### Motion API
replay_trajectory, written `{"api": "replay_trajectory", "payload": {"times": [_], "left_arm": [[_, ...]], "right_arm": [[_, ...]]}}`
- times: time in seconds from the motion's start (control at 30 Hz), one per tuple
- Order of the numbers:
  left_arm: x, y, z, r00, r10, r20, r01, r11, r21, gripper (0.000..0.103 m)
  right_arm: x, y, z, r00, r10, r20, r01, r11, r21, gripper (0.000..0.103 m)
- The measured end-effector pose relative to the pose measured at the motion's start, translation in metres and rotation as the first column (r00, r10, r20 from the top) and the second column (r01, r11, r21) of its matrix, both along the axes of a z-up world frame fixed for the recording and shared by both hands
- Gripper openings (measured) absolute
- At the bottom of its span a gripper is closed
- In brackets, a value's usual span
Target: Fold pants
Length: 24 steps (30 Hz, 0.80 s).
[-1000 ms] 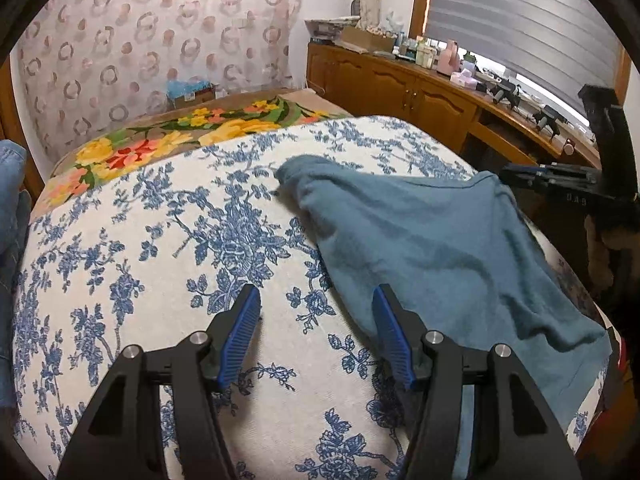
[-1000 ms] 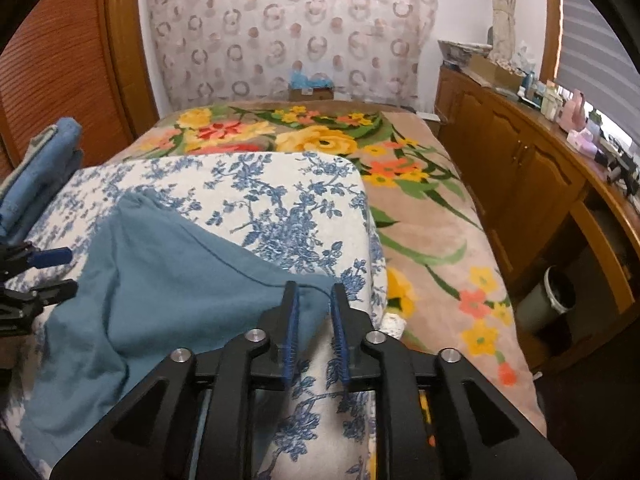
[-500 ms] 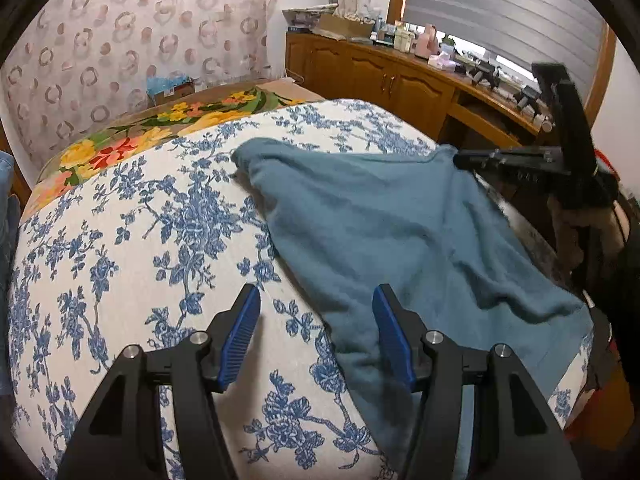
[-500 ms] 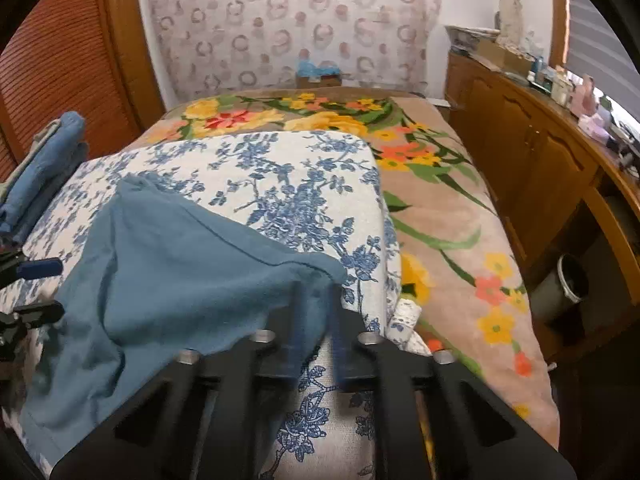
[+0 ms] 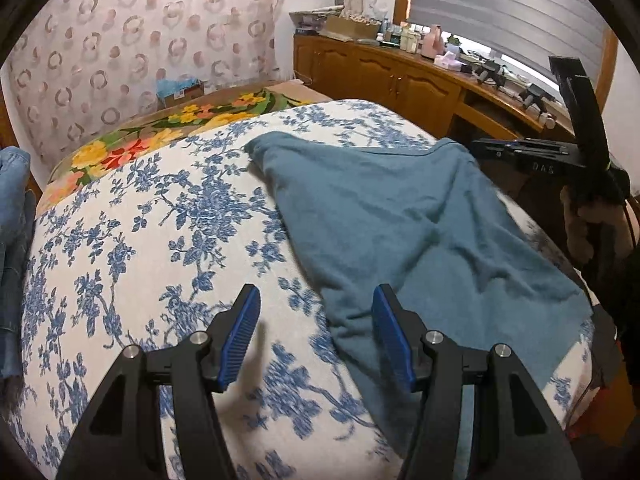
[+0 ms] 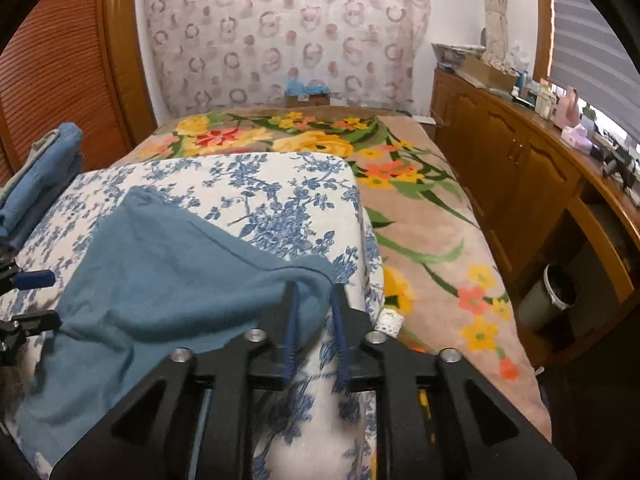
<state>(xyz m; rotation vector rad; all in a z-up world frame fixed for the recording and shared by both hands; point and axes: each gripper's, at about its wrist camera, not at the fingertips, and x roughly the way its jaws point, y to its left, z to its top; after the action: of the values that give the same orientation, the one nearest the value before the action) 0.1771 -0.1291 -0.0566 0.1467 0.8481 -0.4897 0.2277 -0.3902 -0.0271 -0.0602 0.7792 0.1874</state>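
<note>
Right gripper point(image 6: 314, 298) pinches the blurred pants point(image 6: 168, 264) corner; left gripper point(image 5: 316, 334) gapes empty.

A bed point(image 6: 420, 216) carries a bright flowered blanket point(image 6: 320, 140) ahead of the jaws. Nearer lies a white cover with blue flowers point(image 5: 140, 240), and the teal pants point(image 5: 400, 216) lie spread on it, reaching the jaws.

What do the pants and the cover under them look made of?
Pants: soft matte teal knit, probably fleece or jersey; fuzzy surface, limp rounded folds. Cover: woven cloth, likely cotton, cream with blue floral print; flat, no sheen.
</note>
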Motion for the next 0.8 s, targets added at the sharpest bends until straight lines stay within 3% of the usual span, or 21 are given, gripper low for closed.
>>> {"api": "replay_trajectory", "payload": {"times": [0.43,0.8], "left_arm": [[-0.054,-0.007,0.0,0.999,-0.047,-0.003,0.047,0.999,0.001,0.058],[-0.092,0.001,0.003,0.999,-0.052,0.004,0.052,0.998,-0.034,0.058]], "right_arm": [[-0.11,0.032,-0.001,0.997,0.069,-0.017,-0.068,0.997,0.023,0.022],[-0.155,0.033,-0.009,0.998,0.065,-0.02,-0.064,0.997,0.038,0.022]]}}
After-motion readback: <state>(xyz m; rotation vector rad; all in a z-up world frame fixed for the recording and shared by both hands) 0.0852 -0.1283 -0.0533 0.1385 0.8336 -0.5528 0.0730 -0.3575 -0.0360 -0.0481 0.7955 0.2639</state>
